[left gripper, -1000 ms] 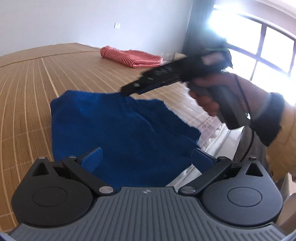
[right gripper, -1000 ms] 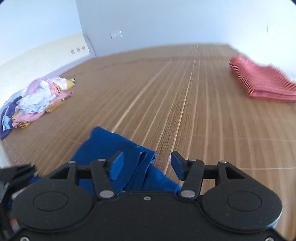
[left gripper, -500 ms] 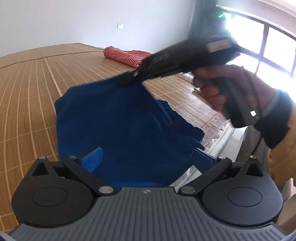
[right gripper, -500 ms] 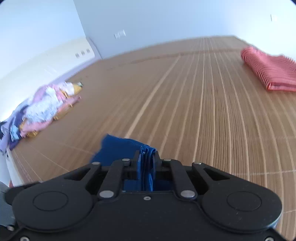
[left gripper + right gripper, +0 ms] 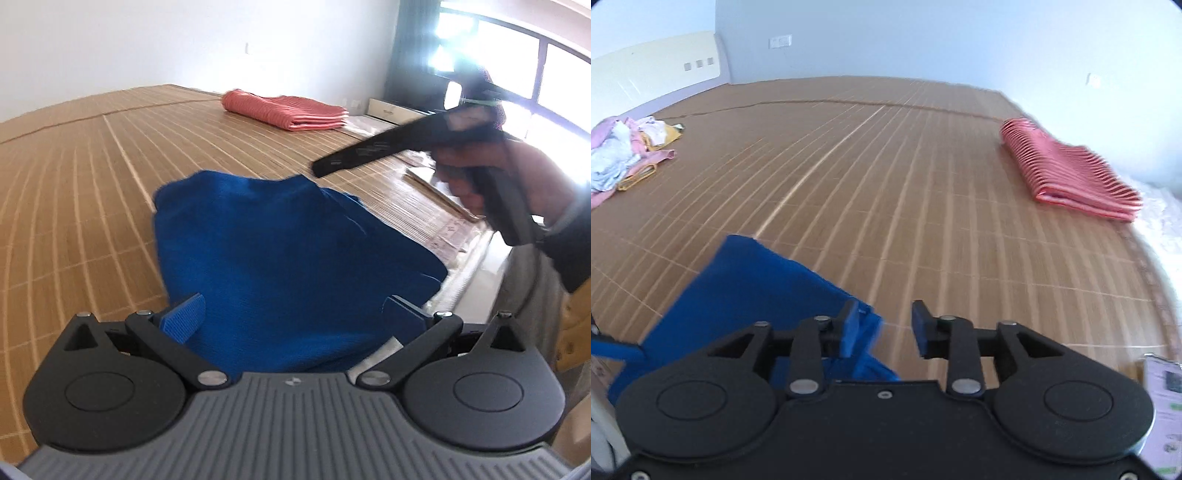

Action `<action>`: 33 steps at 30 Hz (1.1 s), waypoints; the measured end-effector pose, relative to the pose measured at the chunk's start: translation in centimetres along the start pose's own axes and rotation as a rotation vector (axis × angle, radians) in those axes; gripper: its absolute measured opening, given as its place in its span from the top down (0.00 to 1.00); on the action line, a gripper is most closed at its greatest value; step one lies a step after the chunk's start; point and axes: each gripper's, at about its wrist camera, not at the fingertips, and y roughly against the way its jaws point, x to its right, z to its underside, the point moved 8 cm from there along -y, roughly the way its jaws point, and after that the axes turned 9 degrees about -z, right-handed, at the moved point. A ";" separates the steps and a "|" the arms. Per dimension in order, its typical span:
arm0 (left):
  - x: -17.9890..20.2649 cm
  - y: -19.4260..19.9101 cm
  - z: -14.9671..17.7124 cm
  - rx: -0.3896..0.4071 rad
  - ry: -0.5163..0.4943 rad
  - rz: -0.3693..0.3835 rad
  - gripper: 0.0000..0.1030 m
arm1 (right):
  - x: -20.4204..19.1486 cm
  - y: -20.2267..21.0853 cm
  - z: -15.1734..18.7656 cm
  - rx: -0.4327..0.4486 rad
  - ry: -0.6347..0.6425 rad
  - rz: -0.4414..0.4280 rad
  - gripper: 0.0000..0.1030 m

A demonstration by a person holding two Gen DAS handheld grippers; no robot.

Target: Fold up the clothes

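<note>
Lying low and centre in the left wrist view, the blue garment (image 5: 288, 258) rests partly folded on the bamboo mat (image 5: 92, 177), near its edge. The left gripper (image 5: 295, 314) has its jaws spread wide above it, gripping nothing. The right gripper (image 5: 882, 328) is likewise spread, just beside the cloth's corner. One striped red garment (image 5: 1067, 173) sits folded at the right; the unfolded pile (image 5: 624, 155) at upper left remains.
</note>
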 end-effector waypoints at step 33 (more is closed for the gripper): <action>-8.5 -0.6 -1.9 -0.115 0.447 0.008 0.00 | 0.5 2.7 5.9 0.026 -0.389 -0.399 0.29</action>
